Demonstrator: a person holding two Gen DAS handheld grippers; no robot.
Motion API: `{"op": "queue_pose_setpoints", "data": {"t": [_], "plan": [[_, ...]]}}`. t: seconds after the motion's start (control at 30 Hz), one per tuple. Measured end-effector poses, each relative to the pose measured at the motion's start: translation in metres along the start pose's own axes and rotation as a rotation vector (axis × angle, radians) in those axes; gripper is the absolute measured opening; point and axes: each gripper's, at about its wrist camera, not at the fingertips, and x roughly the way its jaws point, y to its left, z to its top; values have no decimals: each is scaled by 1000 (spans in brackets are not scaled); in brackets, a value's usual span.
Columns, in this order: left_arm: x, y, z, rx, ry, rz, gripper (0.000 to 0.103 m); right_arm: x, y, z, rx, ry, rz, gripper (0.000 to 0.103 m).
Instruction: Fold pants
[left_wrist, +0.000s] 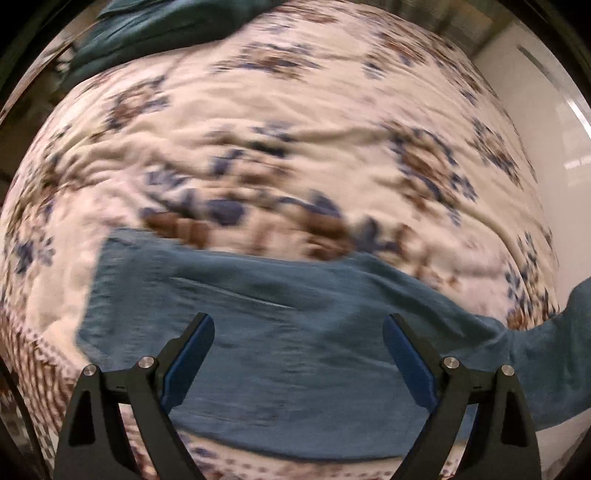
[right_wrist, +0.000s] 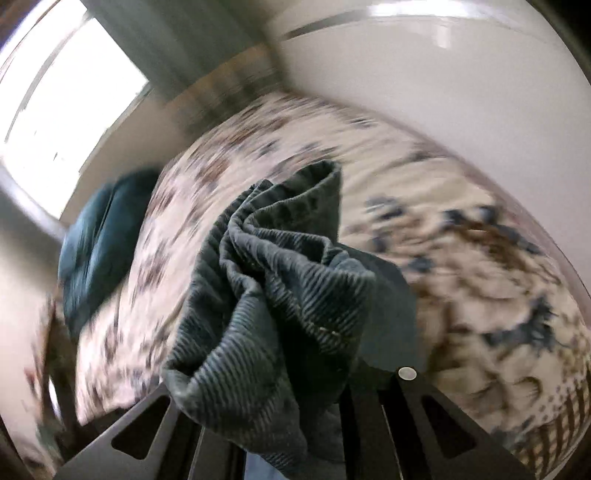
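Blue corduroy pants lie across the near part of a floral bedspread in the left wrist view, one end rising off to the right. My left gripper is open and empty just above the pants. In the right wrist view my right gripper is shut on a bunched end of the pants, held up above the bed; the cloth hides its fingertips.
A dark teal pillow lies at the bed's far left, also in the right wrist view. A white wall runs along the bed's right side. A bright window is beyond the bed.
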Motion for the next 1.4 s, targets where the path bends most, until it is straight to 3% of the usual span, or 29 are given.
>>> {"op": "queue_pose_setpoints", "data": {"t": [0.17, 0.27, 0.37, 0.53, 0.8, 1.0, 1.03, 1.07, 1.1, 1.17, 1.3, 1.4], "plan": [[-10, 65, 1, -51, -22, 55, 93, 57, 100, -86, -177, 142, 2, 6], [-4, 95, -2, -62, -12, 63, 93, 99, 132, -142, -242, 241, -31, 6], [5, 116, -6, -65, 10, 64, 93, 126, 144, -181, -295, 287, -79, 6], [17, 134, -15, -64, 33, 60, 93, 142, 154, -216, -388, 303, -108, 7], [20, 158, -17, -121, 53, 41, 93, 133, 192, -256, -619, 322, -95, 6], [23, 170, -14, -134, 66, 47, 93, 152, 208, -291, -807, 442, -164, 13], [24, 173, -14, -138, 68, 48, 93, 153, 209, -289, -805, 458, -163, 15], [24, 175, -13, -140, 71, 49, 93, 152, 209, -282, -761, 499, -126, 28], [24, 177, -13, -145, 74, 47, 93, 150, 206, -274, -690, 541, -63, 52], [21, 182, -12, -163, 83, 30, 93, 143, 197, -256, -542, 591, 36, 72], [15, 175, -7, -176, 100, -45, 93, 119, 168, -210, -240, 632, 207, 72], [18, 150, 1, -153, 136, -144, 93, 98, 138, -178, -118, 573, 165, 72]]}}
